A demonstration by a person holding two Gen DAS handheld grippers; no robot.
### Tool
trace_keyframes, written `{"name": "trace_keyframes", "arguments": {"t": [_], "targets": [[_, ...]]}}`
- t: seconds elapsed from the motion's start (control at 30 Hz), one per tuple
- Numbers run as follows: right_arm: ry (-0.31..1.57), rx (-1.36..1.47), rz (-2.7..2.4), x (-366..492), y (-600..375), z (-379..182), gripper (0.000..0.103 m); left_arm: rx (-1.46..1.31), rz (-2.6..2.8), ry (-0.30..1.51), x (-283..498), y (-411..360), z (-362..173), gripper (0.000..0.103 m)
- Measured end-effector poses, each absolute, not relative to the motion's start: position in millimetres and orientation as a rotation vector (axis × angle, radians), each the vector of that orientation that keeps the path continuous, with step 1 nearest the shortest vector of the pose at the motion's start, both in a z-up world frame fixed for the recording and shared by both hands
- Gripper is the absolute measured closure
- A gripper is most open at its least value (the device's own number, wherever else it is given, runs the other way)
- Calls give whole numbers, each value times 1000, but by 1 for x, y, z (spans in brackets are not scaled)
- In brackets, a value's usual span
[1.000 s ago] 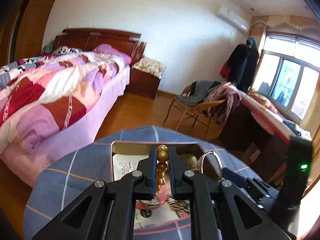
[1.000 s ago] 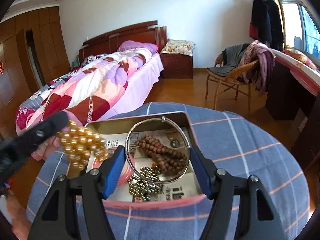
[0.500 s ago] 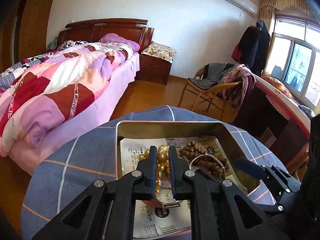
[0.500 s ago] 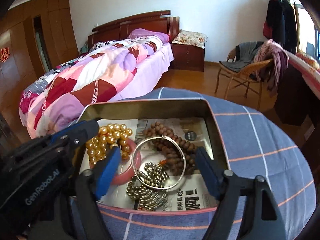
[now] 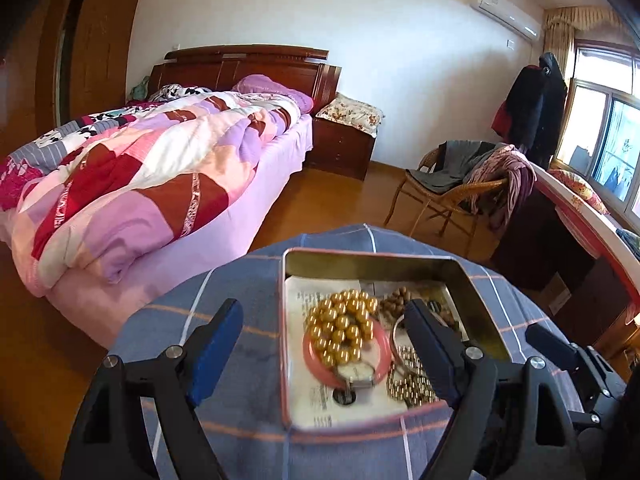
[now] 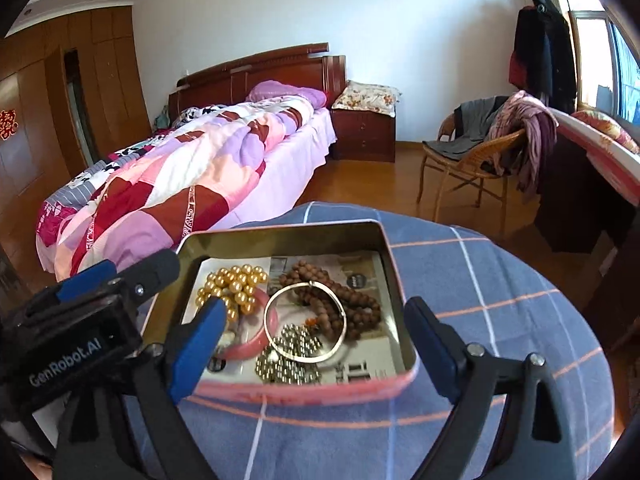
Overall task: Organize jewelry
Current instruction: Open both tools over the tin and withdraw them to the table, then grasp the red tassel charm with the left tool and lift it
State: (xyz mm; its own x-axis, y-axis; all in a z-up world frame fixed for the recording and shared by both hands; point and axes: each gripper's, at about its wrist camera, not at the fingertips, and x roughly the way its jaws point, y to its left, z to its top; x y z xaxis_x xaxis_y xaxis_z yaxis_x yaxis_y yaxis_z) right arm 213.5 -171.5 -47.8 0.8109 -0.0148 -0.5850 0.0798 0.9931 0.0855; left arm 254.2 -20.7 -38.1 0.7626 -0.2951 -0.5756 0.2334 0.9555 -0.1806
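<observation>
Both grippers have their fingers spread wide and grasp nothing. Between and just beyond the blue pads of the left gripper (image 5: 322,338) lies the tin tray (image 5: 472,280), a shallow metal box with a pink rim that stands on the table (image 5: 240,276), which is covered with a blue checked cloth. The left finger of this gripper hangs over the bare cloth beside the tray, and the right finger (image 5: 430,344) reaches over the tray's inside. The right gripper (image 6: 310,340) is also released, and the near rim of the tray lies between its two fingers. All the jewelry is inside the tray, on a printed paper sheet (image 6: 372,368). The golden pearl bracelet (image 5: 344,326) lies heaped on the far part of the pink bangle (image 5: 382,360), between the left gripper's fingers. A small watch face (image 5: 357,372) rests on the near edge of this bangle. The brown wooden bead strand (image 6: 340,298) lies further toward the right finger of the right gripper, and the thin silver bangle (image 6: 305,322) rests partly over it and partly over the pile of small metallic beads (image 6: 294,354), which lies nearest to the fingers. In the right wrist view the body of the left gripper shows at the left side, close to the tray's left wall. Behind the table there is a bed (image 6: 188,176) and a wicker chair (image 6: 472,160) with clothes on it.
</observation>
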Motion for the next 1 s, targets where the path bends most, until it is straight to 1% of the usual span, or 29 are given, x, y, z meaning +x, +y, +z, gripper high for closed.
{"name": "trace_keyframes", "arguments": {"t": [0.5, 1.0], "targets": [[606, 141, -93, 132, -182, -45, 10, -37, -242, 662, 185, -14, -34, 20], [626, 198, -102, 89, -191, -54, 10, 39, -194, 675, 133, -14, -47, 20]]}}
